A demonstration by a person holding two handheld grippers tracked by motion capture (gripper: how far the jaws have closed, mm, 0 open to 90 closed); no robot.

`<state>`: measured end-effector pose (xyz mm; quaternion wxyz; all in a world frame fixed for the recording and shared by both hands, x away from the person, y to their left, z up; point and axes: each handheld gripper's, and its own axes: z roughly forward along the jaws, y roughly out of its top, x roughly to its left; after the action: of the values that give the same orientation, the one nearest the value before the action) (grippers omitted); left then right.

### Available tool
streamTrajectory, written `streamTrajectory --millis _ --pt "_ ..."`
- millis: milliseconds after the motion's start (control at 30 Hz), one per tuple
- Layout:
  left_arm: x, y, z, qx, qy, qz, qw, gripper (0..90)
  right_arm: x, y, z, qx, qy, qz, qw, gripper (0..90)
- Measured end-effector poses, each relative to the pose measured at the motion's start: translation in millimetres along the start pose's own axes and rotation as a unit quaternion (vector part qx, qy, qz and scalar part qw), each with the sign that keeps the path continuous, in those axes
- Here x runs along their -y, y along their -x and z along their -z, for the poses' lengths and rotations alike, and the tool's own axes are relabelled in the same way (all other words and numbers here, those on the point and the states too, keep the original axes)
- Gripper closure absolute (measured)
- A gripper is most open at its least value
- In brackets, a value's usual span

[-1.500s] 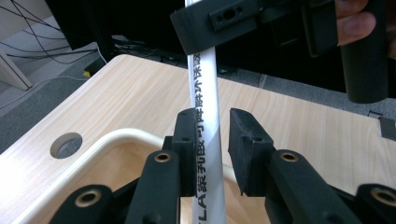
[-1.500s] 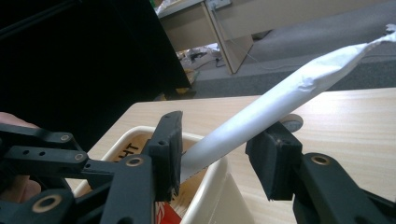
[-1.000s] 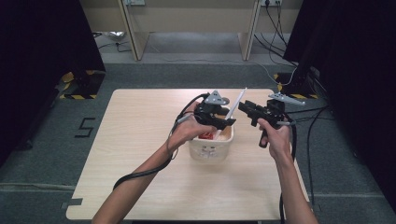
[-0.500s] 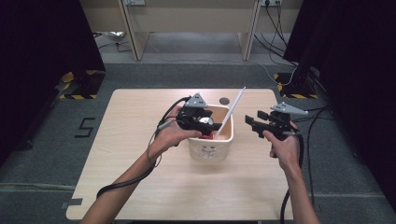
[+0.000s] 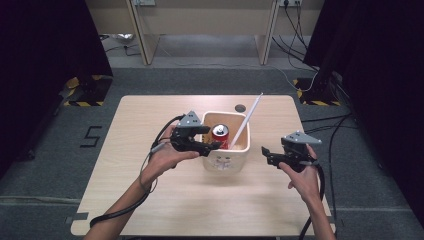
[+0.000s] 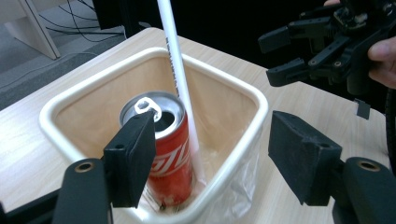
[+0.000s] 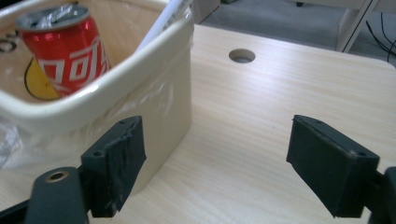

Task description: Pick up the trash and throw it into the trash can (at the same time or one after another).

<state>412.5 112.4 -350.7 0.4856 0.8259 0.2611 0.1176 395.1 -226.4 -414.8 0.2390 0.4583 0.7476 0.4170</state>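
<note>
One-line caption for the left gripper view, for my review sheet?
Open left gripper at the cream bin holding a red can and white stick.

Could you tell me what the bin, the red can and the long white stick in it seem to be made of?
Bin: likely glossy cream plastic, with a smooth rounded rim and a crinkled clear film liner. Red can: printed metal, probably aluminium, with a bare silvery top and pull tab. White stick: a matte tube, paper or plastic; I cannot tell which.
</note>
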Motion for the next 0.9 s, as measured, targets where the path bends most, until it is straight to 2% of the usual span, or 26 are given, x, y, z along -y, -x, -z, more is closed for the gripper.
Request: streamTrajectory --millis 133,233,333,467,667,700,900 --pt "9.2 -2.5 8.1 -0.005 0.006 0.009 0.9999 31.1 9.8 -3.2 -1.8 0.002 -0.011 0.007 0.9999 18.0" --pt "15.9 -3.7 12.0 -0.008 0.008 0.010 0.9999 30.9 21.0 -6.5 -4.6 0.003 -0.022 0.010 0.9997 18.1" --pt "22.6 -3.4 14.0 -0.001 0.008 0.012 0.9999 30.8 25.8 -8.5 -6.1 -0.002 -0.026 0.012 0.9996 18.3" --pt "32.1 -2.6 17.0 -0.008 0.011 0.010 0.9999 30.1 34.8 -12.0 -7.5 -0.002 -0.034 0.013 0.9993 18.3" --pt "60.3 -5.5 27.9 -0.027 0.015 0.020 0.9993 27.6 52.7 -13.9 -7.1 0.001 -0.043 0.006 0.9990 18.2" --pt "65.7 -6.1 29.2 -0.029 0.014 0.021 0.9992 26.8 59.6 -14.3 -7.6 0.001 -0.047 -0.002 0.9989 18.2" --pt "97.9 -9.7 33.1 -0.046 -0.002 0.029 0.9985 23.6 75.7 -18.2 -10.9 0.011 -0.057 -0.001 0.9983 18.2"
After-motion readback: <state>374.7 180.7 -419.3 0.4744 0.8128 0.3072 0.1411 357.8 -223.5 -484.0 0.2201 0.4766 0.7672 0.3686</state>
